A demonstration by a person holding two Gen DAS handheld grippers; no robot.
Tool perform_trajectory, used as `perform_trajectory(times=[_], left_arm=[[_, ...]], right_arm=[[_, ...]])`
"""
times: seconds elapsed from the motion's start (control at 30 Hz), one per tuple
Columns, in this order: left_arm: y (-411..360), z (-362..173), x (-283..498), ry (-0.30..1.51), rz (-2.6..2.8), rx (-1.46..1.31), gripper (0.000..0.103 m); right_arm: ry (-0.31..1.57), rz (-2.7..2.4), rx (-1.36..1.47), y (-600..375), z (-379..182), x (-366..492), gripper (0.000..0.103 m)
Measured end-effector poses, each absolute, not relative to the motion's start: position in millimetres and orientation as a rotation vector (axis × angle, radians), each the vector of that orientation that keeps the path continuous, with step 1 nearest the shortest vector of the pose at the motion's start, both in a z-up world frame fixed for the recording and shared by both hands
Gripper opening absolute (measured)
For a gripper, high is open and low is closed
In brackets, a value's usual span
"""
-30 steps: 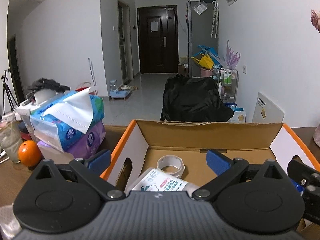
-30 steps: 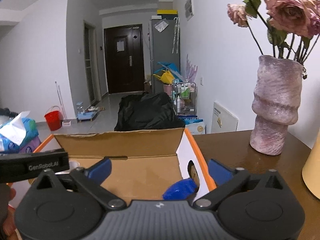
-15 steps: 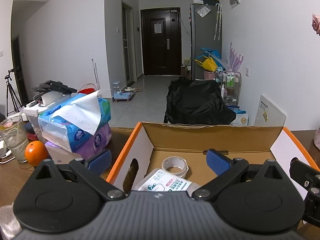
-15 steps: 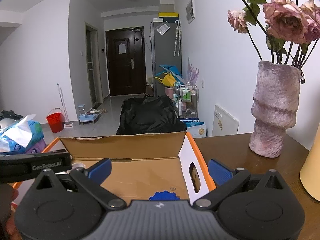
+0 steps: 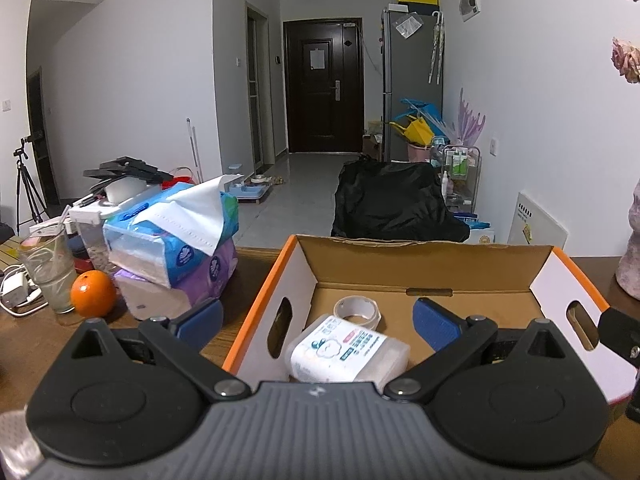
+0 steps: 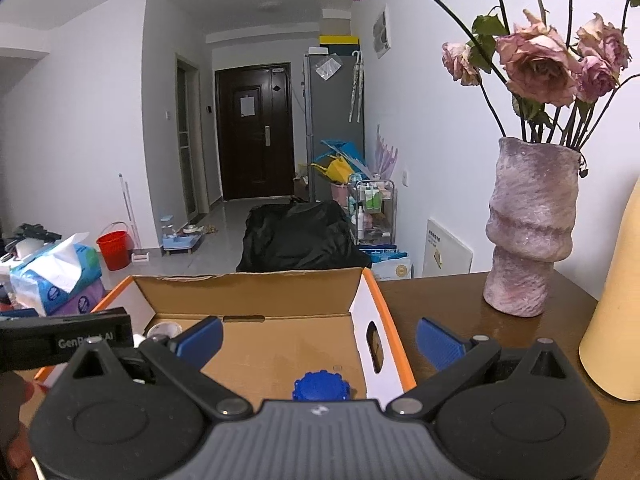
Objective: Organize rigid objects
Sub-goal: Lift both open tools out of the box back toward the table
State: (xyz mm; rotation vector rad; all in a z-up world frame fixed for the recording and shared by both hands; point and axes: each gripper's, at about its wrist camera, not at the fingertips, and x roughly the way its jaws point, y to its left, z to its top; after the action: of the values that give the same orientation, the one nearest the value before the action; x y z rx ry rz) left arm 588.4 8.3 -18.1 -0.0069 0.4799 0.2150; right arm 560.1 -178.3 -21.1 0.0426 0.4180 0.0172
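Note:
An open cardboard box with orange edges (image 5: 424,258) (image 6: 248,292) stands on the wooden table. Inside lie a roll of clear tape (image 5: 356,310), a white plastic container with a printed label (image 5: 348,354) and a blue ridged cap (image 6: 321,386) near the box's right wall. My left gripper (image 5: 318,318) hovers open over the box's left wall, empty. My right gripper (image 6: 318,340) is open above the box's right wall, nothing between its fingers. The left gripper's body (image 6: 64,340) shows at the right wrist view's left edge.
Stacked tissue packs (image 5: 172,240), an orange (image 5: 93,294), a glass (image 5: 48,266) and cables sit left of the box. A mottled pink vase with dried roses (image 6: 528,232) and a cream-yellow object (image 6: 616,312) stand to the right. A black bag (image 5: 396,202) lies beyond the table.
Both grippers have risen and pulled back slightly, so more of the box's inside shows. The blue cap now lies lower in the right wrist view. Both stay open.

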Motion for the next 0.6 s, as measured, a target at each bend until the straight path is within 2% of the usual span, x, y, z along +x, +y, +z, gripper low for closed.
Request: perform_trajectory(times=[0.6], left_arm=[[8,-21,514,0.490,0.207,0.001,0.103]], right_arm=[[0.391,0.060,0.006,-188,-27,484,0.103]])
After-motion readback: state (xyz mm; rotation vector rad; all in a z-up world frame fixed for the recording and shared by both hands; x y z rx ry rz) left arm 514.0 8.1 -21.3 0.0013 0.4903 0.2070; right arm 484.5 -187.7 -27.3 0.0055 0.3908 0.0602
